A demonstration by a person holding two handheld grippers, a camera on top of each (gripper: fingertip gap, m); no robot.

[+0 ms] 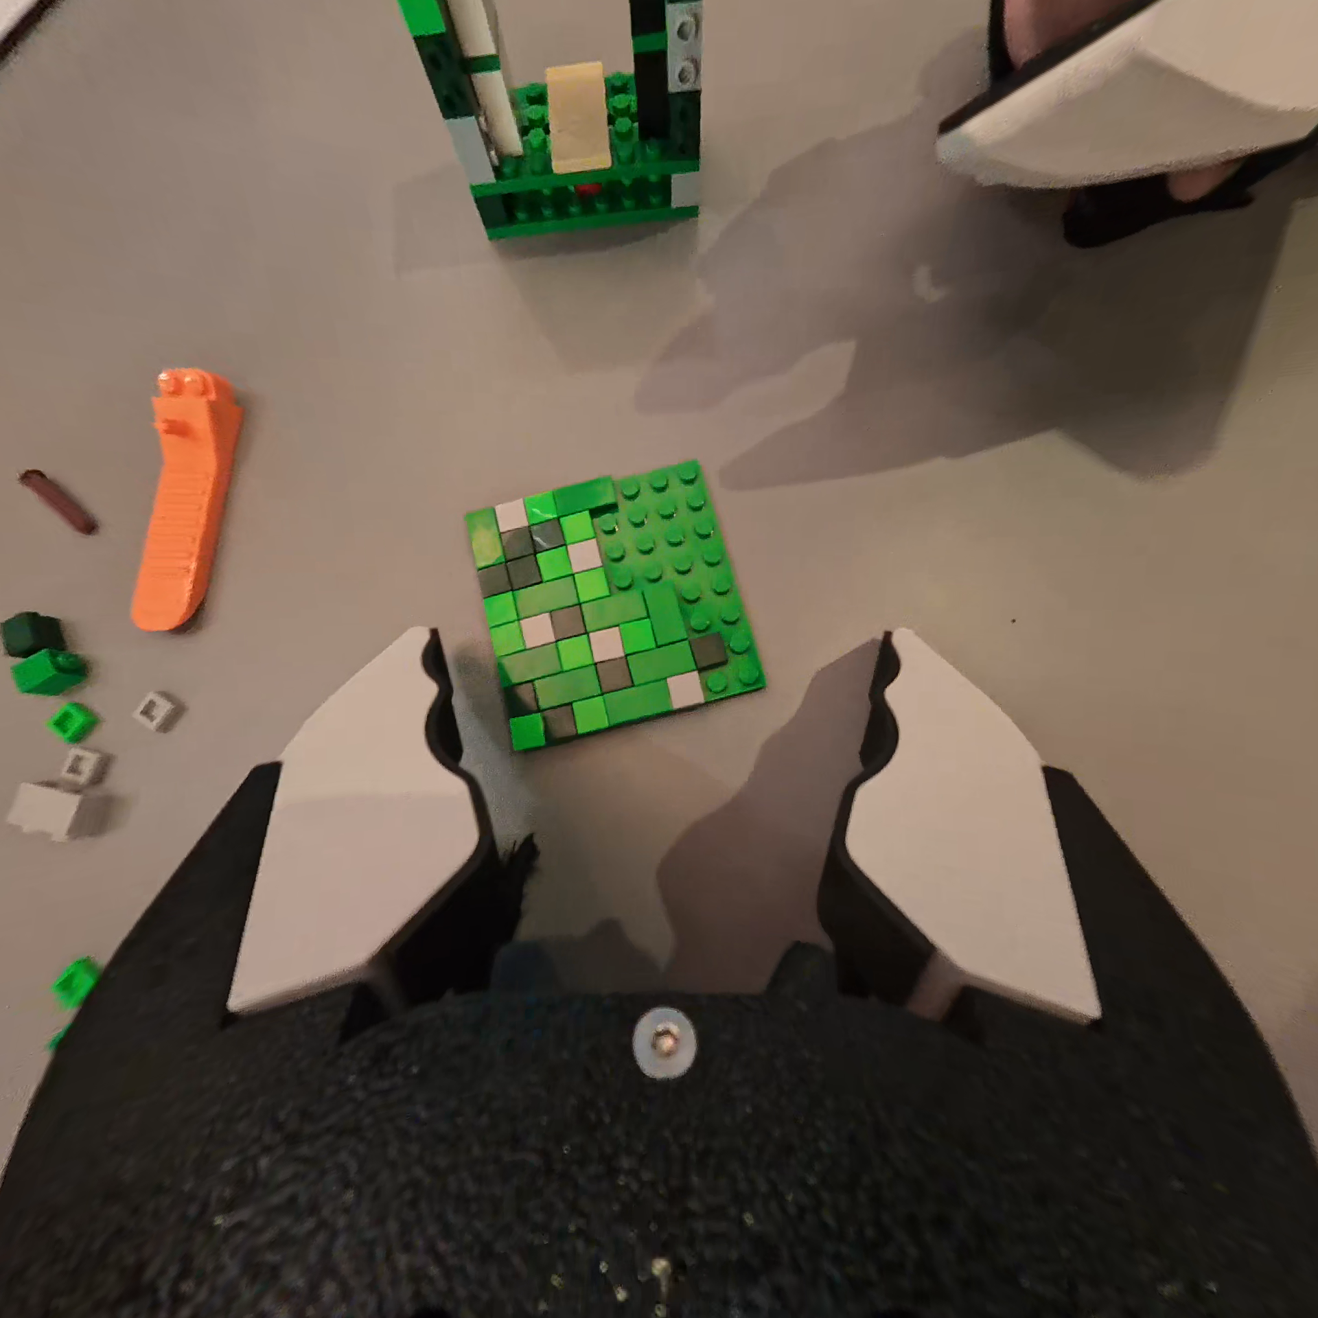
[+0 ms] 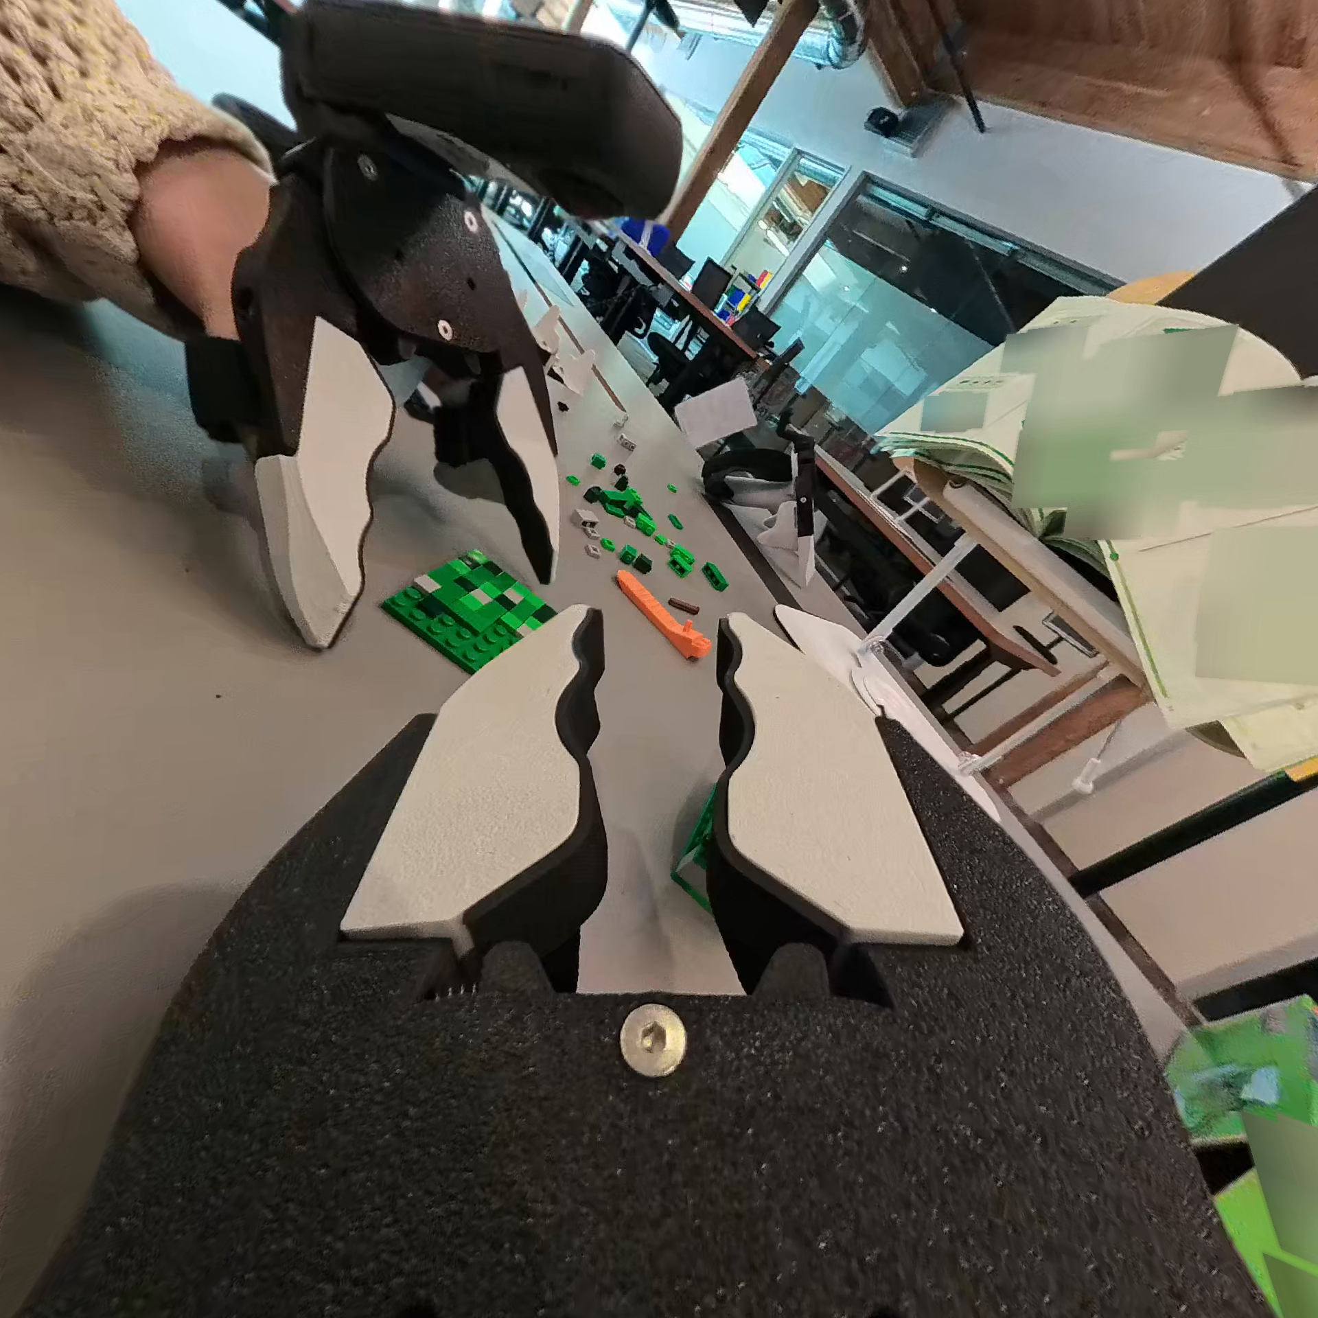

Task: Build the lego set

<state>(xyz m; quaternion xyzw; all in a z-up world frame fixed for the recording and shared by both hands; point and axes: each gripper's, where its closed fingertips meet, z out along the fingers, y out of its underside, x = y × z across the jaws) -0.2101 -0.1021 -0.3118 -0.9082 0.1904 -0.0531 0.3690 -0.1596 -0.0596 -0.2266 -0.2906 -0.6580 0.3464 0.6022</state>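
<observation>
A square green baseplate [image 1: 663, 528] lies flat on the grey table, its left and near parts covered with smooth green, grey and white tiles and its far right studs bare. My left gripper [image 1: 660, 638] is open and empty, hovering just above the plate's near edge. A tall green, black and white lego build [image 1: 585, 121] stands beyond the plate. My right gripper [image 2: 660, 617] is open and empty, held off to the side of that build. The right wrist view also shows the plate [image 2: 467, 606], the left gripper [image 2: 435, 603] above it, and an edge of the build [image 2: 695, 856].
An orange brick separator [image 1: 189, 499], a brown rod [image 1: 57, 501] and several loose green and grey bricks [image 1: 50, 670] lie left of the plate. More loose bricks [image 2: 635, 528] lie farther along the table. The table edge [image 2: 820, 620] and a blurred booklet [image 2: 1141, 499] are at the right. Left tips to right tips: about 11 centimeters.
</observation>
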